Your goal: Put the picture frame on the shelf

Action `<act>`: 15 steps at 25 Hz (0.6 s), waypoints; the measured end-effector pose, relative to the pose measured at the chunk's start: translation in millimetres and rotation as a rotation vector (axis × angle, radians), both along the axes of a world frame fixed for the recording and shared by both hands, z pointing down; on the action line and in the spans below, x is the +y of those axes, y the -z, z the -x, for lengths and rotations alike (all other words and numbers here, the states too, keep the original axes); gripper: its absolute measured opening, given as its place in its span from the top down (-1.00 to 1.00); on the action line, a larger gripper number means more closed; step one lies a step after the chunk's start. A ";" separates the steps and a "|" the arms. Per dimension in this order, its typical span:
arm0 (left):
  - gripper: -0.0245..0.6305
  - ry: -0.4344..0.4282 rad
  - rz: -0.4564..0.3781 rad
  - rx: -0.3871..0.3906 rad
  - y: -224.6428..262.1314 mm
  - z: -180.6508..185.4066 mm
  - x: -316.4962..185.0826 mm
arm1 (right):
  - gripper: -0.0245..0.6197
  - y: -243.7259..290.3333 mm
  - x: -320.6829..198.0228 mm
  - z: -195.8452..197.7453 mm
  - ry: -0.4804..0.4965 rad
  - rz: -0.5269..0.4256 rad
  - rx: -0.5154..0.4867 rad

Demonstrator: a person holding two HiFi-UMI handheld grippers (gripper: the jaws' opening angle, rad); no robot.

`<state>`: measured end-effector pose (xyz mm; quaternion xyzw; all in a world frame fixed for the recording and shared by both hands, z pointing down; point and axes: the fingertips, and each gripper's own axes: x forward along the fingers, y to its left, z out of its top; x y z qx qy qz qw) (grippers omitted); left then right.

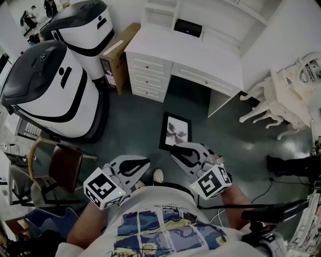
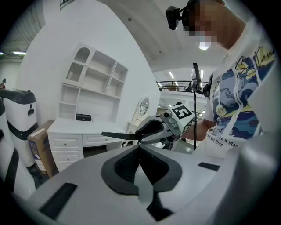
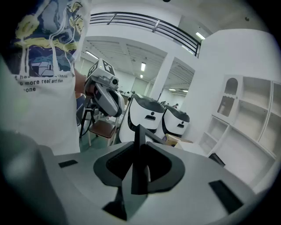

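Head view puts the picture frame at centre, held out flat above the floor by its near edge in the right gripper, which is clamped on it, probably ready to be carried to the shelf over the desk at the top. The left gripper, closed on nothing, hangs beside it at lower left, and both sit close to the person's body.

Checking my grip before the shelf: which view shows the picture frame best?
Head view: the picture frame shows face-on, its lower edge in the right gripper. The right gripper view shows only its edge between the shut jaws; the left gripper view, a thin dark sliver.
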<state>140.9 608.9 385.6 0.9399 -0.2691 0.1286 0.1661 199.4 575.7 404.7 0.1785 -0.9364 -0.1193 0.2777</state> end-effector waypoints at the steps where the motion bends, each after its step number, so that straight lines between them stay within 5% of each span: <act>1: 0.88 0.007 0.002 -0.001 -1.0 -3.3 -4.8 | 0.60 0.4 -5.1 -3.7 0.007 -0.002 0.000; 15: 0.88 -0.001 0.061 -0.013 -16.8 -37.4 -66.5 | 0.60 -19.0 -67.6 -25.2 0.060 0.035 -0.016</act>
